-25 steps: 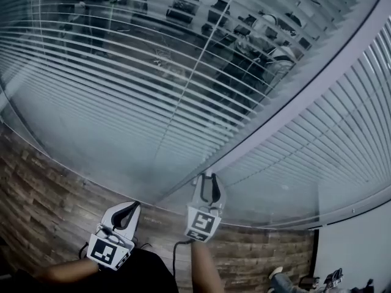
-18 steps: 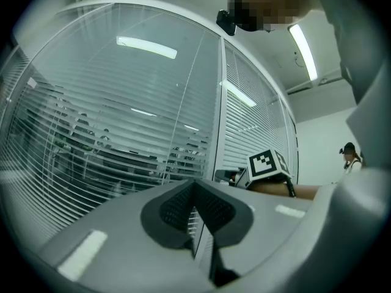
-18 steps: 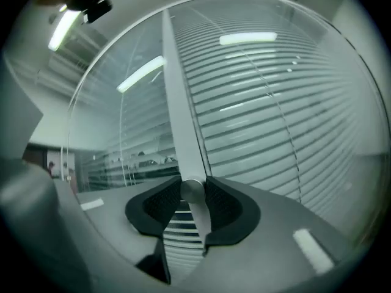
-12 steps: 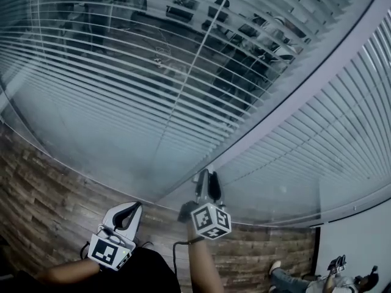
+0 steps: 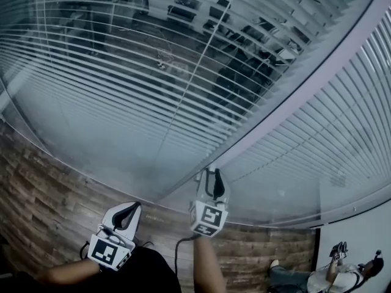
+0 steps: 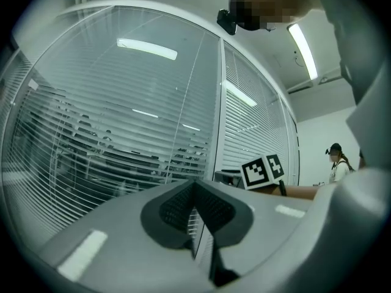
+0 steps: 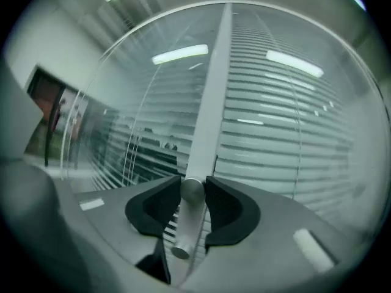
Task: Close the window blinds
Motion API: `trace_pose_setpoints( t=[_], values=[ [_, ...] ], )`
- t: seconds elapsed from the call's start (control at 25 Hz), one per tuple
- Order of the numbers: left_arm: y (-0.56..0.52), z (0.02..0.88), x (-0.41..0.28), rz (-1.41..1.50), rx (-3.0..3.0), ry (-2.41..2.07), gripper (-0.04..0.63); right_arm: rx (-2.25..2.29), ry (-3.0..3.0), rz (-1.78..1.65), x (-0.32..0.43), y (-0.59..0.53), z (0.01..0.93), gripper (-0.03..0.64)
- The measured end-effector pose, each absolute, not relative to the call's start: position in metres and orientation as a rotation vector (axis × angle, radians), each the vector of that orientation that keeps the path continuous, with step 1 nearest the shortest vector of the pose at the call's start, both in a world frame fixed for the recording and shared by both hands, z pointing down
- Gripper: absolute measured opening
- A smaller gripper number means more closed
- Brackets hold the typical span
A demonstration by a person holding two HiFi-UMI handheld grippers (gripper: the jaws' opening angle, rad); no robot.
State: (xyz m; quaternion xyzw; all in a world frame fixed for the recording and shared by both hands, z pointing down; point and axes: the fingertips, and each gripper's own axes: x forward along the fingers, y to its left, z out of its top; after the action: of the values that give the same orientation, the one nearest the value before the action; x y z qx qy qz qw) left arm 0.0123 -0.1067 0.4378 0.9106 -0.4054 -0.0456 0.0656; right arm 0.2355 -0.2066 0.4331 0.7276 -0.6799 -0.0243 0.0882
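In the head view, I am looking at a glass wall with the window blinds (image 5: 122, 72) hanging behind it. The slats in the left pane are letting a room with chairs show through, while the right pane's slats (image 5: 342, 133) are reading as pale bands. A grey mullion (image 5: 293, 102) is running between the two panes, above a wooden floor (image 5: 43, 194). The right gripper (image 5: 209, 174) is reaching up to the foot of that mullion. The left gripper (image 5: 129, 210) is hanging lower and to the left, well apart from the glass. A person (image 5: 330, 276) is sitting at the bottom right corner.

In the left gripper view, I am seeing the left gripper's (image 6: 195, 209) jaws pressed together with nothing between them. The right gripper's marker cube (image 6: 264, 171) is showing beyond them, against the blinds.

In the right gripper view, the right gripper (image 7: 193, 191) is clamping a silver control rod (image 7: 183, 232). Both pads are pressing its sides, directly below the mullion (image 7: 211, 102).
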Motion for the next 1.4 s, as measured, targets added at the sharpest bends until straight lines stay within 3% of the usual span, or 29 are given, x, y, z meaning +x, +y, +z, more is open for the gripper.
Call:
trace_pose_setpoints(
  t=[0.4,0.96,1.12,1.4],
  values=[
    [-0.105,0.439,0.014,-0.154,2.761,-1.202,0.002,2.553,-2.436,0.776,0.249,-0.204,0.437,0.129],
    [-0.103,0.436,0.019,-0.137,2.768,-1.174,0.002,2.044,-1.839,-0.237,0.233,-0.207,0.438,0.137],
    [-0.105,0.437,0.019,-0.131,2.764,-1.171,0.002,2.132,-1.927,-0.143,0.235,-0.207,0.437,0.130],
    [-0.106,0.436,0.022,-0.137,2.773,-1.169,0.002,2.404,-2.243,0.404,0.243,-0.205,0.436,0.130]
  ],
)
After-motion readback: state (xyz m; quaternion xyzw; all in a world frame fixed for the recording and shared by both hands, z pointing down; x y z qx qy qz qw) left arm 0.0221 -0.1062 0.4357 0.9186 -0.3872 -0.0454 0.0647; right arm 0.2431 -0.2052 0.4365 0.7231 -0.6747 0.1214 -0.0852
